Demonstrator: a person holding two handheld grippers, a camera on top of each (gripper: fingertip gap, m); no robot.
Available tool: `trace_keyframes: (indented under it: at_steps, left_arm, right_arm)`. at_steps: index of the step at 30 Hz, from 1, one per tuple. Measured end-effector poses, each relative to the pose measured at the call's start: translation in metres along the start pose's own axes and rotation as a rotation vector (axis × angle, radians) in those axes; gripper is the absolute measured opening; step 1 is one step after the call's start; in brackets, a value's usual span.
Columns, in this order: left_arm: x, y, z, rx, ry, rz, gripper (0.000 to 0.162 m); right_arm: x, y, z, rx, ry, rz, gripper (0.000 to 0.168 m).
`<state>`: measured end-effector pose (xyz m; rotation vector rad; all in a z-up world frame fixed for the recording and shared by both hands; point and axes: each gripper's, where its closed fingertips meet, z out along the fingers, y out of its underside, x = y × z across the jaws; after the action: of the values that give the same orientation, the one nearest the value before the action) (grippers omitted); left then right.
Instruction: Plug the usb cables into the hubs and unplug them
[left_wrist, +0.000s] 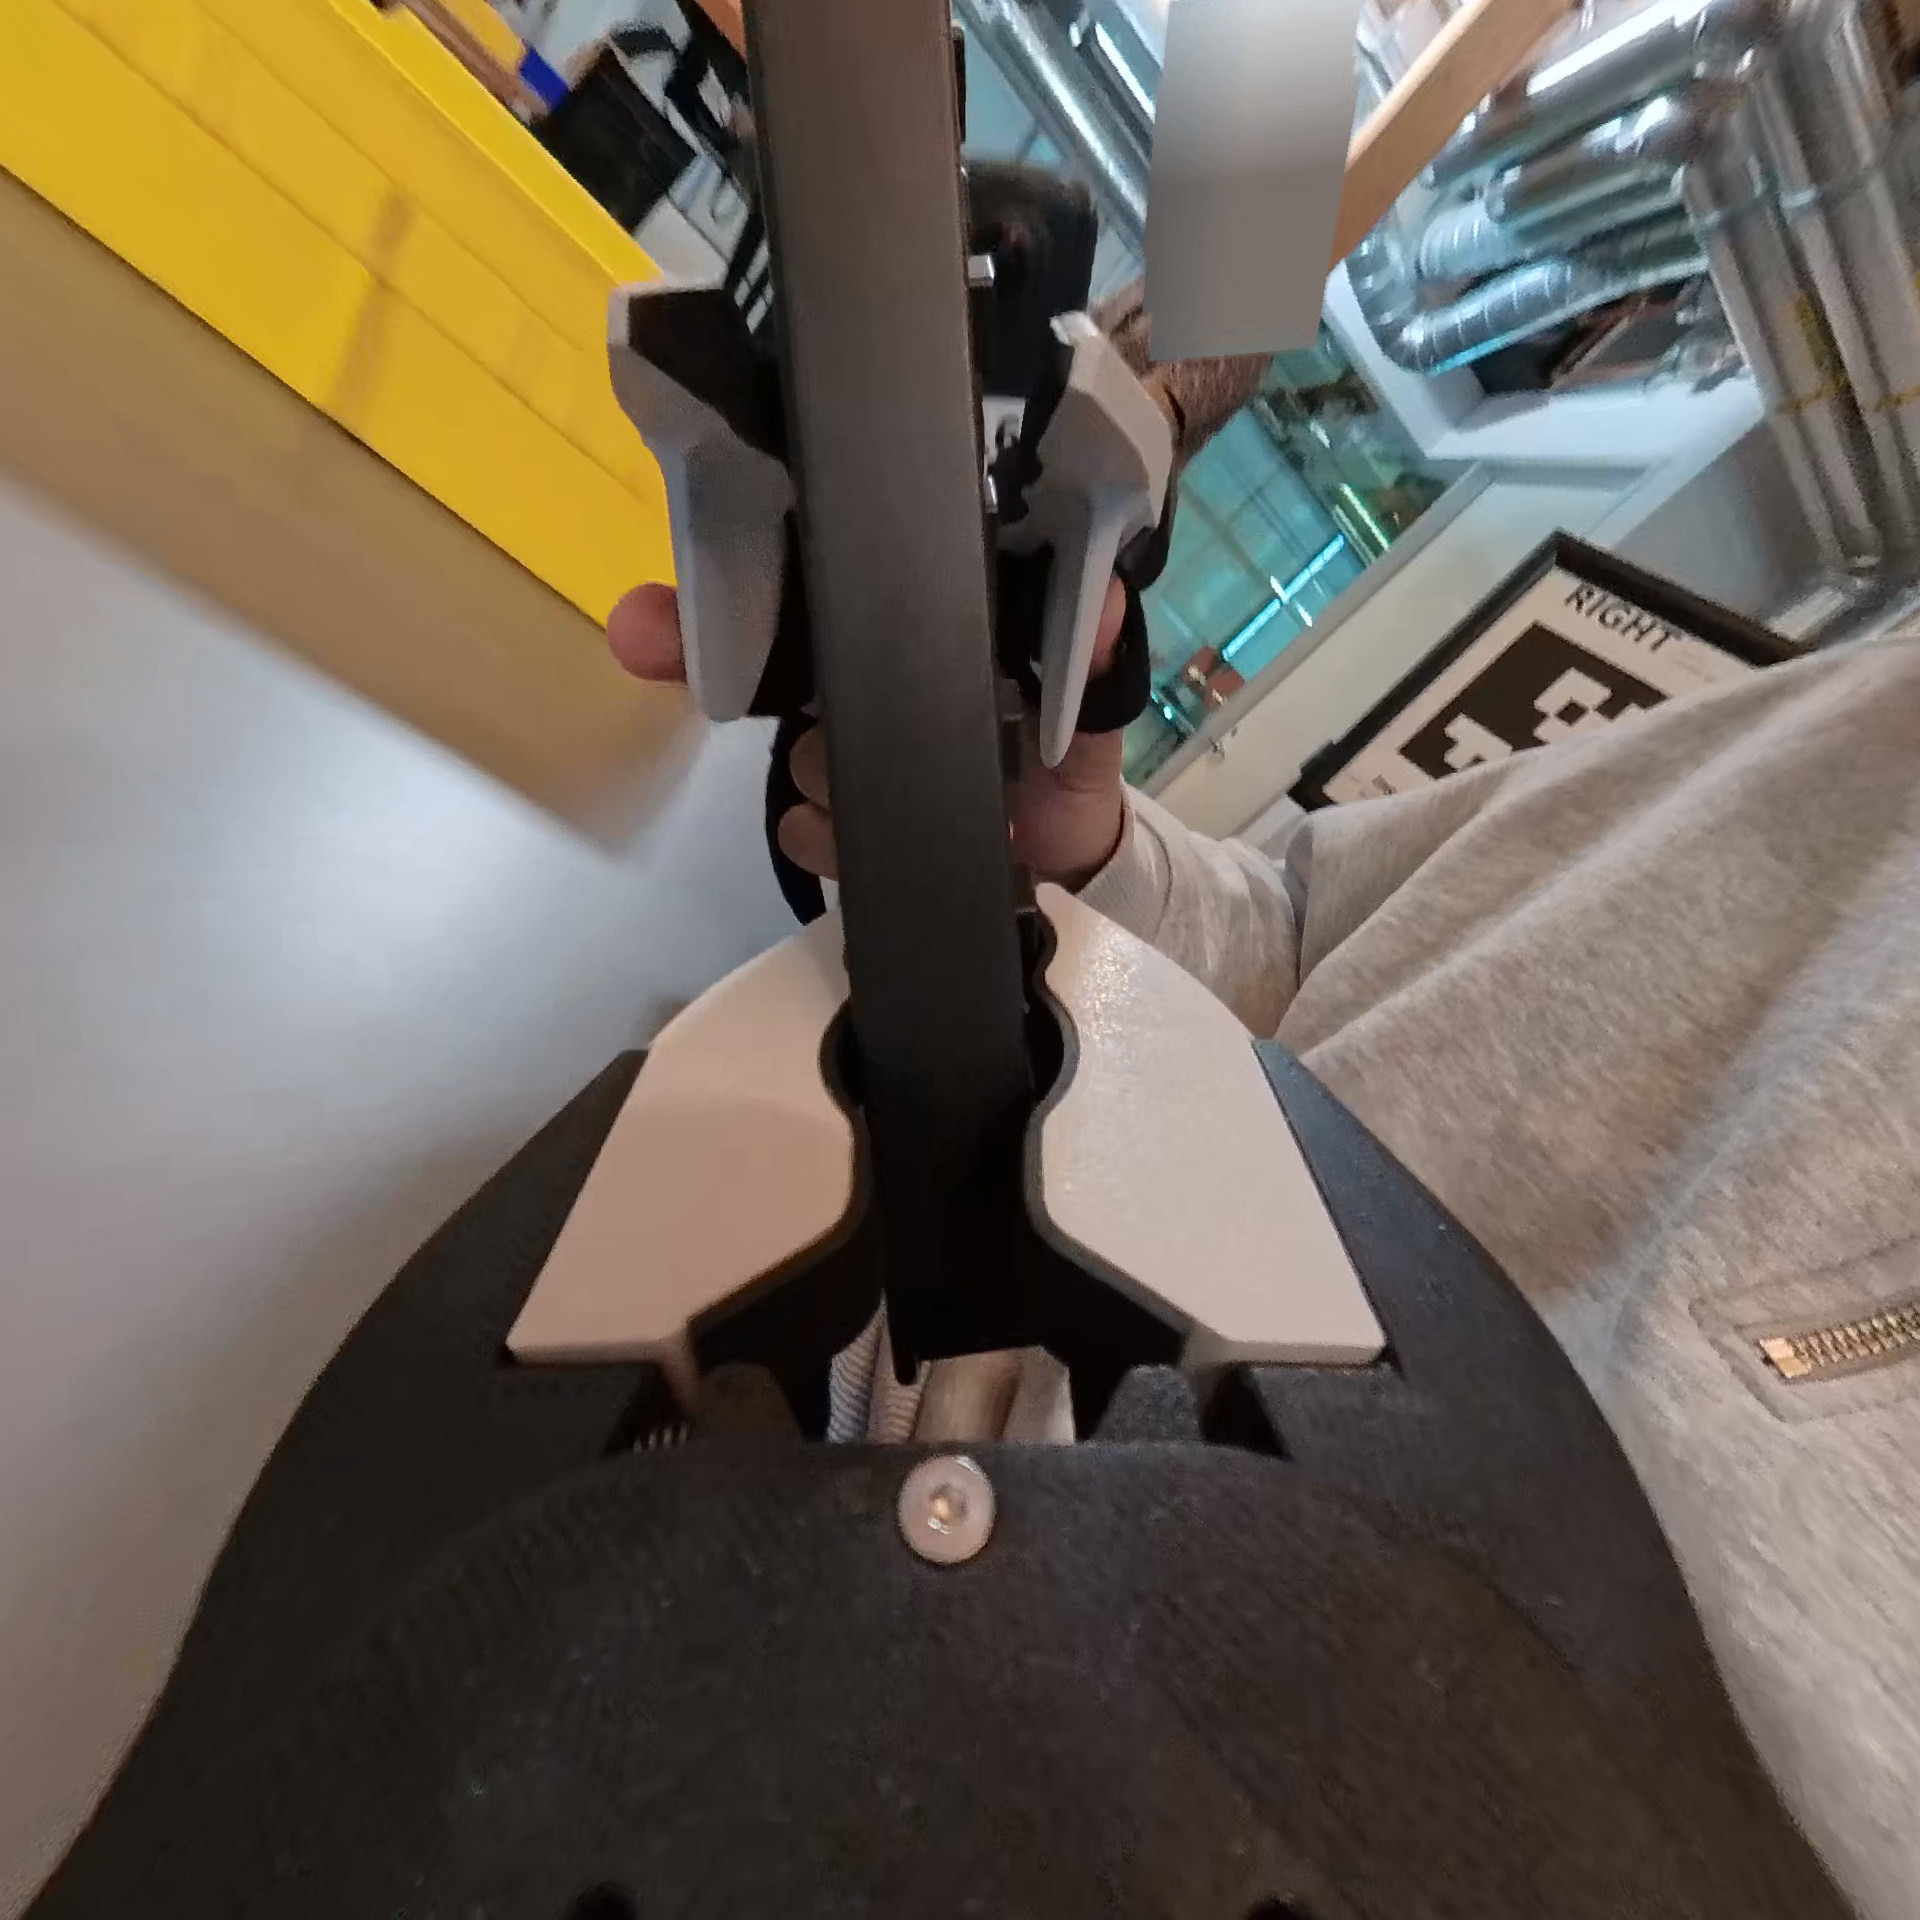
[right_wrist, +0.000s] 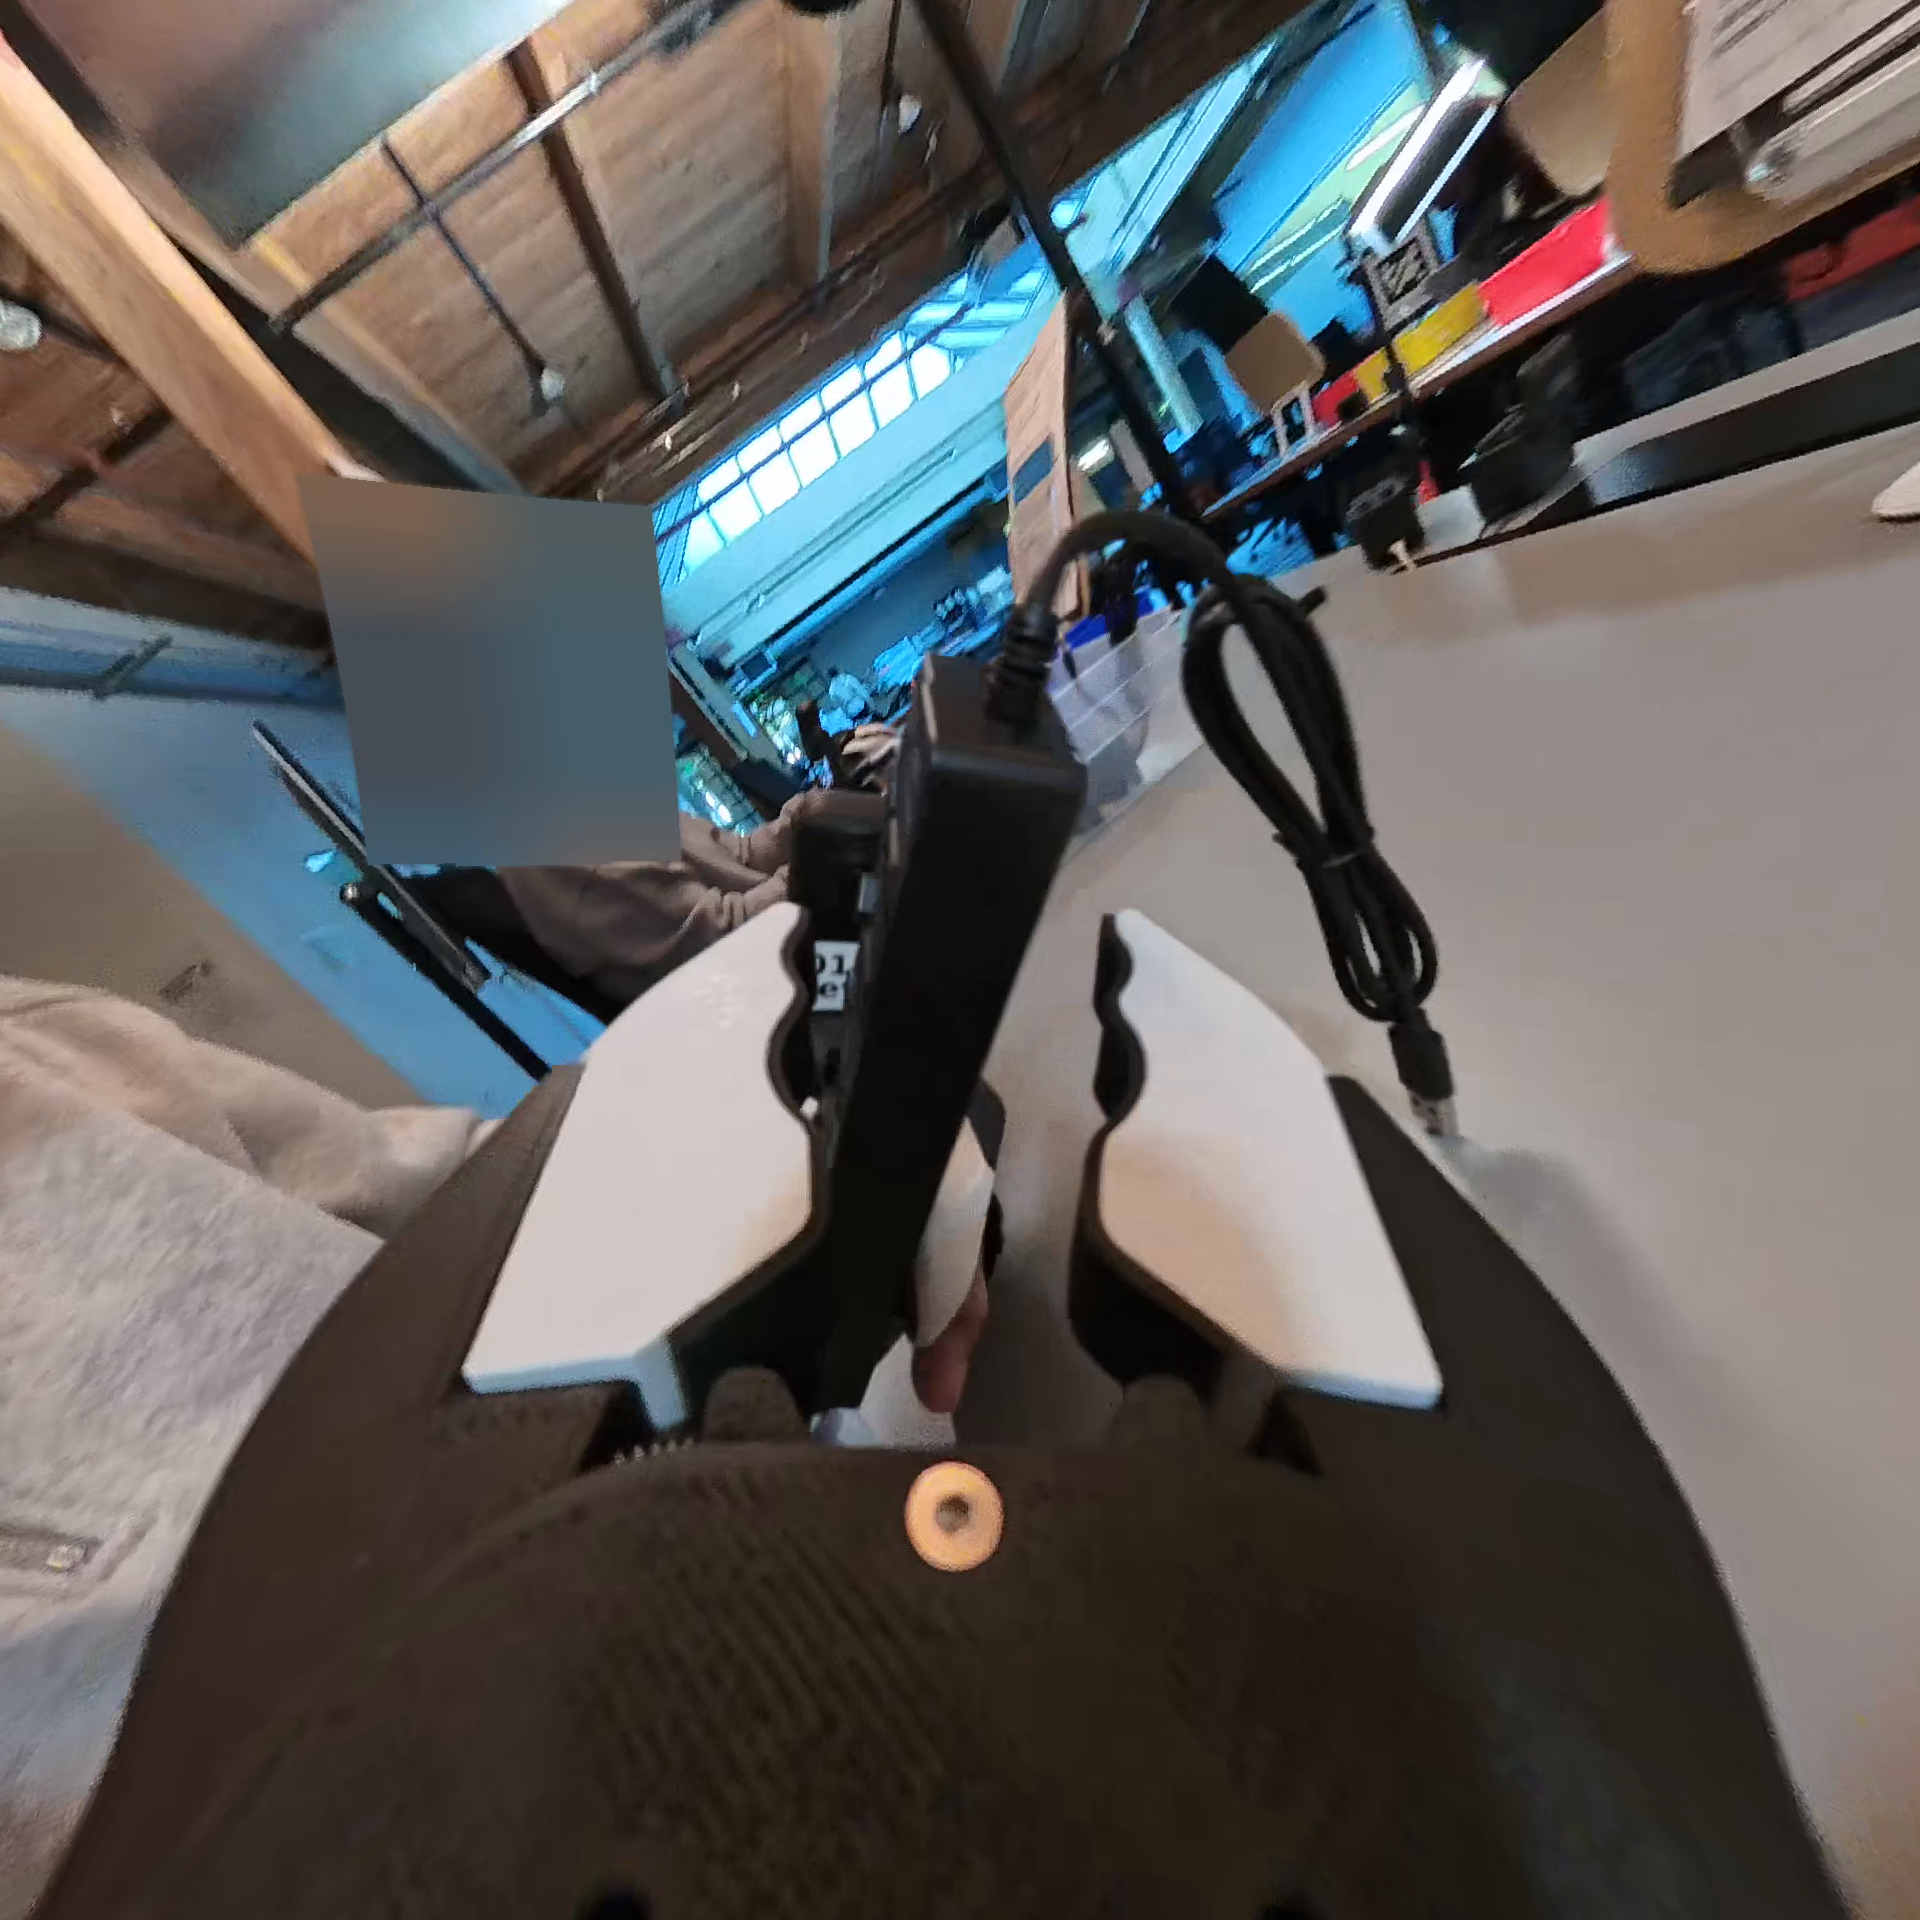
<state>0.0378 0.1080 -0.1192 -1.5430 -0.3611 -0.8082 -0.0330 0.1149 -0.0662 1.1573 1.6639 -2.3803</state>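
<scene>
A long black usb hub (left_wrist: 894, 623) runs straight out from my left gripper (left_wrist: 935, 935), which is shut on its near end. My right gripper (right_wrist: 956, 920) faces it and is open, with the hub (right_wrist: 966, 831) standing between its white fingers and leaning against the left one. The right gripper also shows in the left wrist view (left_wrist: 883, 727), its fingers spread on either side of the hub. A black cable (right_wrist: 1278, 748) leaves the hub's far end, loops, and ends in a loose usb plug (right_wrist: 1425, 1070) above the table (right_wrist: 1662, 831).
The person's grey sweatshirt (left_wrist: 1558, 1039) fills the right of the left wrist view. Yellow bins (left_wrist: 364, 208) stand on a box at the far left by the white table (left_wrist: 208, 935). A clear plastic container (right_wrist: 1112, 686) sits behind the hub. Shelves with clutter line the table's far edge.
</scene>
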Motion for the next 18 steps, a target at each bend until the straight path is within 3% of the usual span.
trace_keyframes:
  at_steps: [8, 18]
  left_arm:
    - [-0.025, -0.036, -0.027, 0.219, -0.194, 0.072, 0.026]
    - [-0.030, -0.037, -0.027, 0.249, -0.215, 0.051, 0.026]
  right_arm:
    - [0.003, 0.001, 0.000, 0.016, -0.008, 0.085, 0.054]
    - [-0.006, 0.023, 0.011, -0.107, 0.005, -0.034, 0.051]
